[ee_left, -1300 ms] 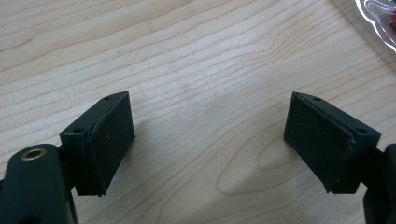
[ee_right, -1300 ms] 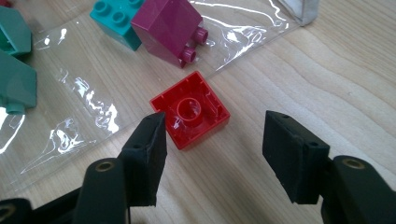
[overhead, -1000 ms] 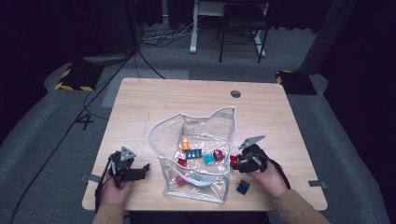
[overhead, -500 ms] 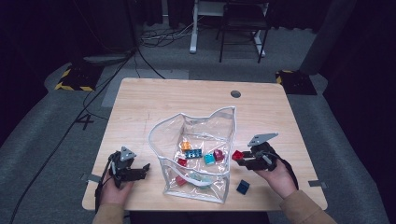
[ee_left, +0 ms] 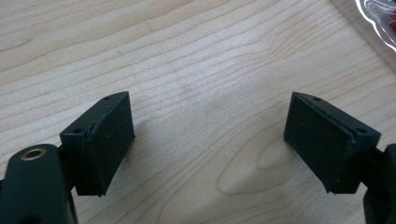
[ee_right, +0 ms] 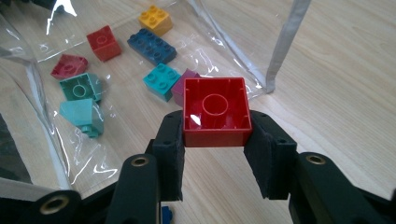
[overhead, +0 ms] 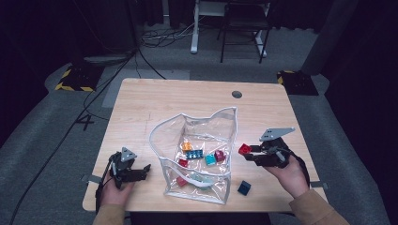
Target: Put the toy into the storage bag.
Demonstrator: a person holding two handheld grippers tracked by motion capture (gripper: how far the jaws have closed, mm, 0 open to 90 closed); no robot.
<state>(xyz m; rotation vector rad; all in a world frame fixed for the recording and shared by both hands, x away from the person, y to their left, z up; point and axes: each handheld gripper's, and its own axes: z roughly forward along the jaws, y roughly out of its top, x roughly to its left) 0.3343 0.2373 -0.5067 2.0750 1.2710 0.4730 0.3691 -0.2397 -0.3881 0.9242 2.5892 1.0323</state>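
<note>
In the high view, your right claw (overhead: pixel 248 152) sits right of centre, raised off the bench (overhead: pixel 187 101) and clamped on a red building brick (overhead: pixel 243 149), which hangs just outside the right wall of the clear plastic pouch (overhead: pixel 199 157); its jaws have just been closing, with that brick between them. Your left claw (overhead: pixel 141 171) rests at the lower left of the frame, apart from the pouch, and a dark blue brick (overhead: pixel 244 188) lies loose on the bench below your right hand (overhead: pixel 288 173). In the left gripper view, the left claw (ee_left: pixel 208 140) stands wide open over bare wood, holding nothing, with a corner of the pouch's white edge (ee_left: pixel 380 18) at the upper right of the frame. In the right gripper view, the red brick (ee_right: pixel 215 111) is pinched by its two sides, hollow underside facing the camera, and beyond it in the upper left of the frame lie the bricks already inside the pouch: yellow (ee_right: pixel 155 19), dark blue (ee_right: pixel 152 45), teal (ee_right: pixel 162 80) and others. You appear to be mid-carry, bagging bricks one by one. Next, you would likely need to bring the red brick up over the pouch's rim (ee_right: pixel 285 42) and only let go once it is clear of the wall; the limp plastic may sag, so your idle left claw could steady the opening.
</note>
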